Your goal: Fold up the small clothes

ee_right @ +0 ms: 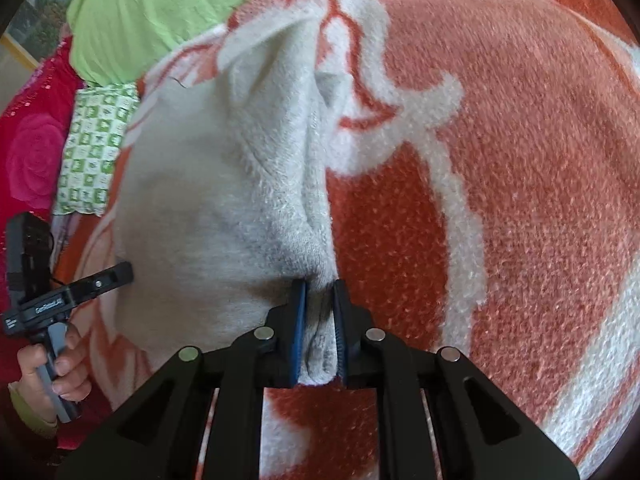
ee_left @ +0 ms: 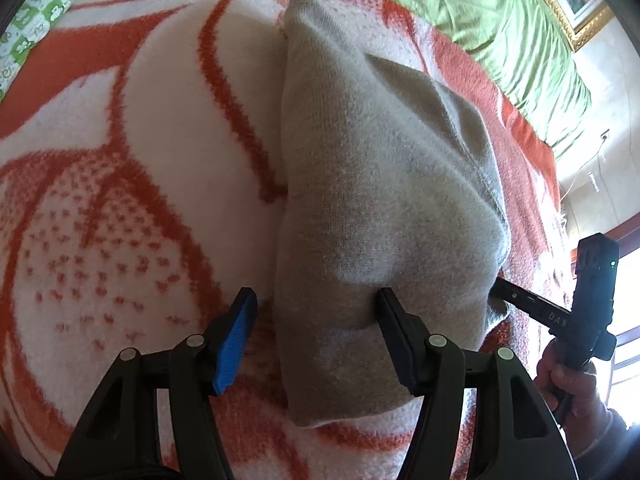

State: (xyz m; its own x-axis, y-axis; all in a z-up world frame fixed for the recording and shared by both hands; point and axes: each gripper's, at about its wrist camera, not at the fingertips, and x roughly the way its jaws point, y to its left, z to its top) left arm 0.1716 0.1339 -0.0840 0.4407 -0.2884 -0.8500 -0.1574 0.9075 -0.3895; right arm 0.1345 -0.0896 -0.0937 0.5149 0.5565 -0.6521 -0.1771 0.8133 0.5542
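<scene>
2 grippers over orange blanket (ee_left: 120, 160): right gripper (ee_right: 319, 320) pinching grey sock (ee_left: 380, 200), left gripper (ee_left: 316, 320) spread.

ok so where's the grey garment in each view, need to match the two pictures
Left wrist view: the grey garment runs up the centre from the bottom, the open left gripper straddling its near left edge.
Right wrist view: it lies centre-left, its near edge pinched in the shut right gripper.
Shared landmark: the orange and white blanket under it, with the green sheet beyond.
</scene>
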